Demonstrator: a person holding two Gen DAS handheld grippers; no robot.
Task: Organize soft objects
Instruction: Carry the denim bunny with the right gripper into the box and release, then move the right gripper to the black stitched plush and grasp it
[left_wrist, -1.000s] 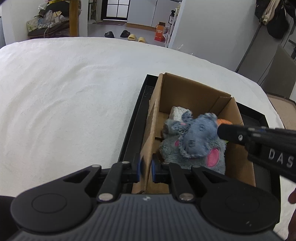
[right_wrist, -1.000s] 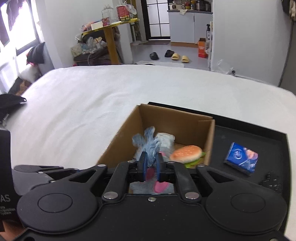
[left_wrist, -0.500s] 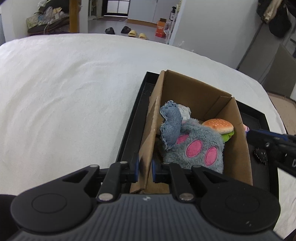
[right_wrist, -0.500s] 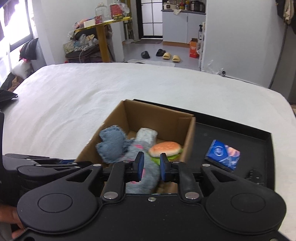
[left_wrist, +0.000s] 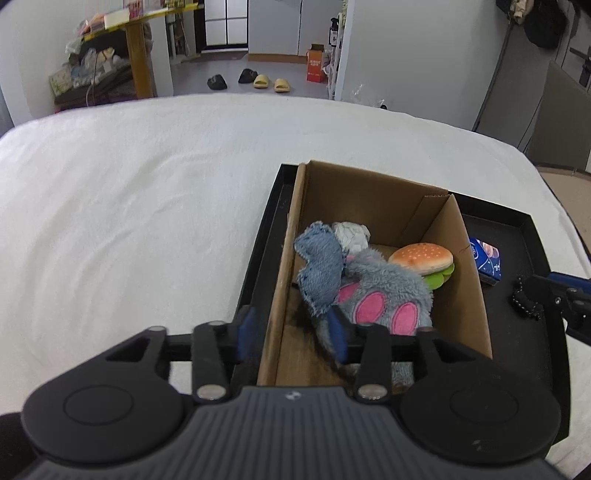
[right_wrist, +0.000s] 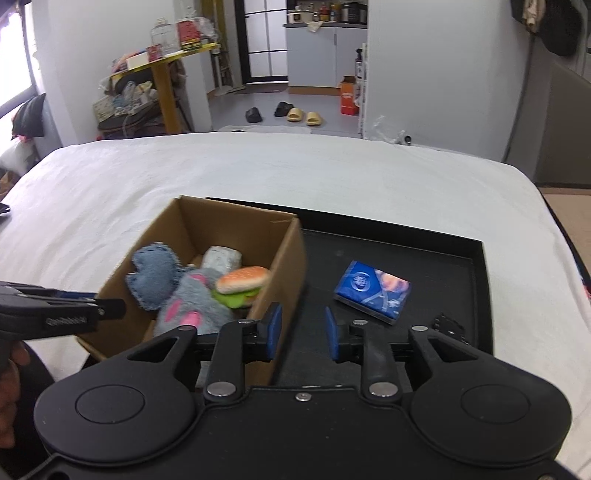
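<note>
A cardboard box (left_wrist: 384, 192) (right_wrist: 284, 266) stands on a black tray (right_wrist: 458, 273) (left_wrist: 524, 229). In it lie a grey plush toy with pink pads (left_wrist: 384, 291) (right_wrist: 192, 302), its denim ear up (left_wrist: 321, 266), a toy burger (left_wrist: 424, 258) (right_wrist: 243, 278) and a grey-white cloth bundle (left_wrist: 351, 234) (right_wrist: 221, 258). My left gripper (left_wrist: 293, 334) is open, its fingers either side of the box's near left wall. My right gripper (right_wrist: 301, 334) is open and empty over the tray, right of the box.
A blue tissue pack (right_wrist: 371, 291) (left_wrist: 487, 258) and a small black object (right_wrist: 448, 325) lie on the tray to the right of the box. The tray sits on a white bedspread (left_wrist: 129, 206). Shoes and furniture are on the floor beyond.
My right gripper let go of the plush toy, opened and drew back right over the tray. My left gripper opened off the box wall. The toy settled in the box.
</note>
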